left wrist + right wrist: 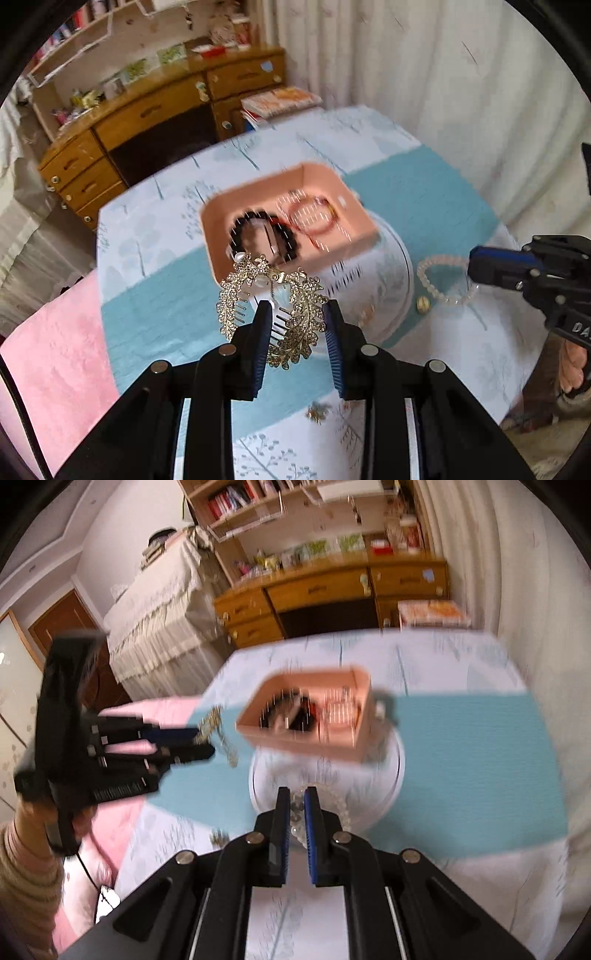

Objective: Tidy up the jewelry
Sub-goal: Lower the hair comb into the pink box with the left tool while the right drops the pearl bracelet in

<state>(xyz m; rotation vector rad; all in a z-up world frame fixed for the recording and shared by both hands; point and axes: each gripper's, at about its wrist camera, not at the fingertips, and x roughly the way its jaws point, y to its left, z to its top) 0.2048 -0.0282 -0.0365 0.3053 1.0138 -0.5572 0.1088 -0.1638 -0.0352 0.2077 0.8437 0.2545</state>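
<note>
Clearly, left tongs (pixel 295 314) pinched stiff, snag-prone rhinestone hair comb (pixel 269 299) by teeth; right tongs (pixel 296 799) clamped slippery clear-bead bracelet (pixel 332 805) (light, floppy).

The left-wrist view is taken from above the near left of the table (pixel 155 206), angled steeply down along its own fingers; the right gripper (pixel 476 269) is caught at its right edge. The right-wrist view is taken from the near right, tilted less steeply, with the left gripper (pixel 207 744) seen at its left. Both views are blurred. Shared by both are the pink tray (pixel 221 206) (pixel 295 744), the tablecloth and the far wooden desk (pixel 147 110) (pixel 321 587).
</note>
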